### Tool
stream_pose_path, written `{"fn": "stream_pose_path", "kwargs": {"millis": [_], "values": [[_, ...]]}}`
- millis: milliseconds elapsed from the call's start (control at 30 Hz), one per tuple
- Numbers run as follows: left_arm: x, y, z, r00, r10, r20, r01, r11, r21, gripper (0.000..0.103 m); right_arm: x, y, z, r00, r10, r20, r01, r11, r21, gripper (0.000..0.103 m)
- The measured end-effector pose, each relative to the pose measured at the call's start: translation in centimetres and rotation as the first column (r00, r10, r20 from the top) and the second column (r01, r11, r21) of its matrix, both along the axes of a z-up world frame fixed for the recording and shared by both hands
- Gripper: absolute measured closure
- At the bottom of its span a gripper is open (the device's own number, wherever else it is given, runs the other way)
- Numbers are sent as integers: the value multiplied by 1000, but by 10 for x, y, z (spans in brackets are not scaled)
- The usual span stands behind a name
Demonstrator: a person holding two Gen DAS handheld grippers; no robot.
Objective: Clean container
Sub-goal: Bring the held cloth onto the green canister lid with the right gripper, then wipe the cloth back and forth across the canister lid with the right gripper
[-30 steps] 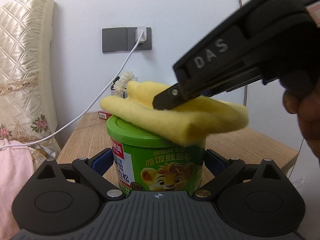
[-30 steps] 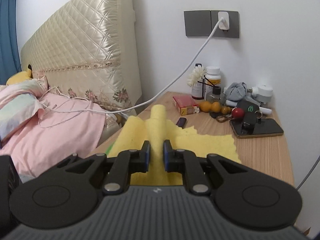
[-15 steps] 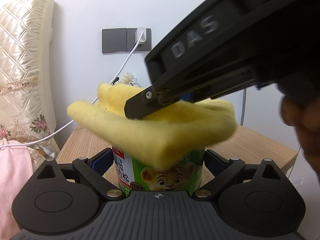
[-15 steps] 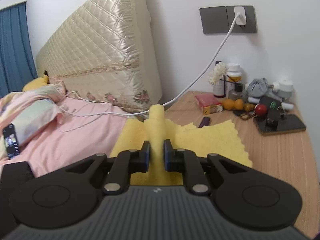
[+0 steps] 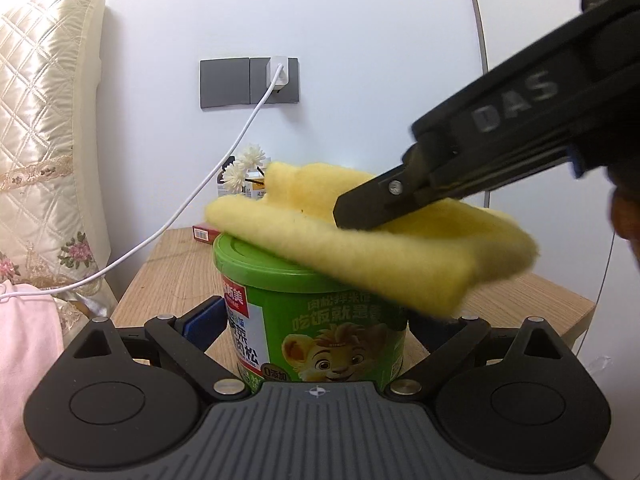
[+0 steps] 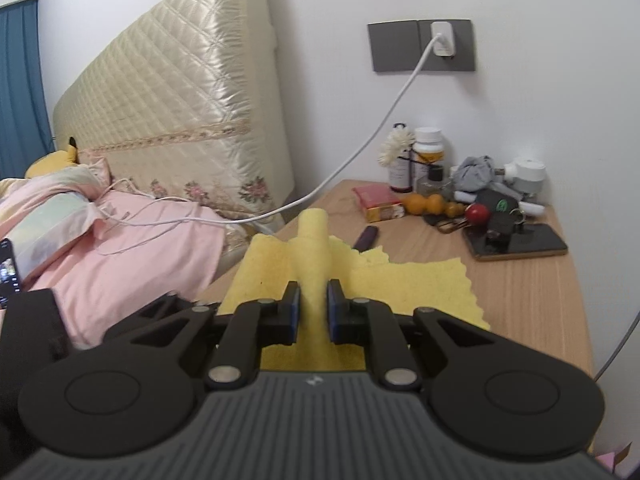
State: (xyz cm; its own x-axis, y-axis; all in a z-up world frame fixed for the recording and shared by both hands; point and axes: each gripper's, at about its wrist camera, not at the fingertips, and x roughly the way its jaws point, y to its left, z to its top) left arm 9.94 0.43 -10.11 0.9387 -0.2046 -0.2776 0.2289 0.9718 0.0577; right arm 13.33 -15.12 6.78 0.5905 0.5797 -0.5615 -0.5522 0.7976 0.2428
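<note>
A green round container point(image 5: 316, 336) with a lion cartoon and a green lid stands between the fingers of my left gripper point(image 5: 316, 320), which is shut on its sides. My right gripper point(image 6: 313, 306) is shut on a folded yellow cloth point(image 6: 316, 248). In the left wrist view the right gripper point(image 5: 376, 210) comes in from the upper right and presses the cloth point(image 5: 384, 248) on the lid's right part. The container is hidden under the cloth in the right wrist view.
A wooden bedside table point(image 6: 528, 292) carries a red box point(image 6: 376, 200), bottles point(image 6: 428, 156), a phone point(image 6: 520, 244), keys and small fruit at the back. A white charger cable point(image 6: 360, 152) runs from the wall socket to the bed point(image 6: 120, 236) at the left.
The right gripper swept the cloth to the left over the lid, then back to the right. The lid's left part shows again. The left gripper kept still on the container.
</note>
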Motion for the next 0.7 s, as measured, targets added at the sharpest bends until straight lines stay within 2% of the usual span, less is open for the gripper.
{"fn": "stream_pose_path", "kwargs": {"millis": [267,533,700], "values": [[1,-3,-2,1000,3,-1,-3,1000,-1,5,23,11,-10,1000,23,-11,-23,998,59,88],[3,-5,-5,1000,7,-5,-7,1000,1,5,-1,15,-5,999,22,-36,-18,994,109,88],[4,-5,-6,1000,8,-15,-8,1000,0,5,-13,9,1,999,28,-33,-26,997,77,88]]}}
